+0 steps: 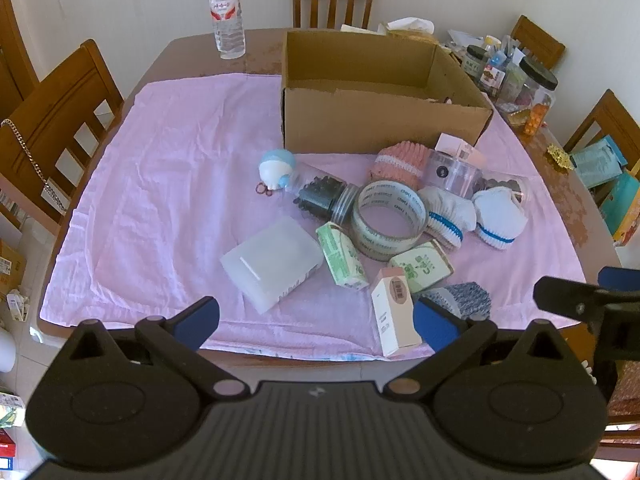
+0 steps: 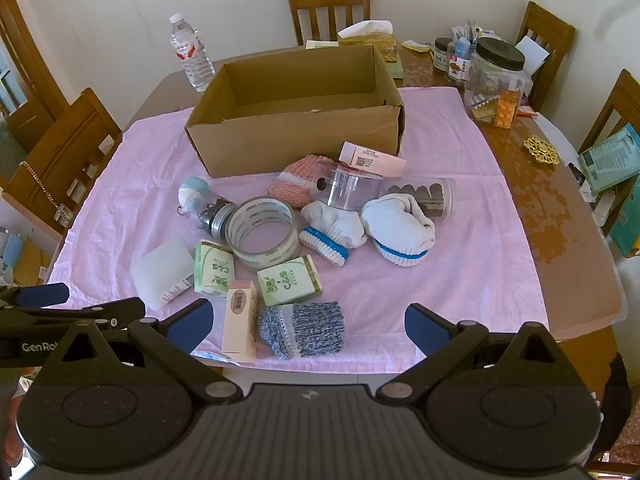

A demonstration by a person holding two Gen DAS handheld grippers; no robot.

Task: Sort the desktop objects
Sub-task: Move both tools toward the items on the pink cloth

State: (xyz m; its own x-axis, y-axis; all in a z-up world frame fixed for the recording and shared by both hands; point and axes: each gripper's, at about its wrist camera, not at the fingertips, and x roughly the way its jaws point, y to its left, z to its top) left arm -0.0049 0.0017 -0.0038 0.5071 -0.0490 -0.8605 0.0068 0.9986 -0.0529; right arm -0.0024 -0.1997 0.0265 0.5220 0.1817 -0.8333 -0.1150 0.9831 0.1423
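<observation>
An open cardboard box (image 1: 380,120) (image 2: 296,140) stands at the back of a pink cloth (image 1: 180,160) (image 2: 460,260). In front of it lie a tape roll (image 1: 388,220) (image 2: 266,236), two green tissue packs (image 1: 342,260) (image 2: 288,280), a frosted plastic case (image 1: 272,264) (image 2: 164,272), a pink carton (image 1: 394,312) (image 2: 240,320), white socks (image 2: 400,228), a grey knitted sock (image 2: 304,328), a pink knitted piece (image 2: 296,180) and clear jars (image 2: 348,188). My left gripper (image 1: 318,324) and right gripper (image 2: 310,326) hover open over the near table edge, holding nothing.
A water bottle (image 1: 226,16) (image 2: 192,56) stands behind the box at the left. Jars and clutter (image 2: 492,80) crowd the back right of the wooden table (image 2: 560,220). Wooden chairs (image 1: 60,120) ring the table. The cloth's left half is bare.
</observation>
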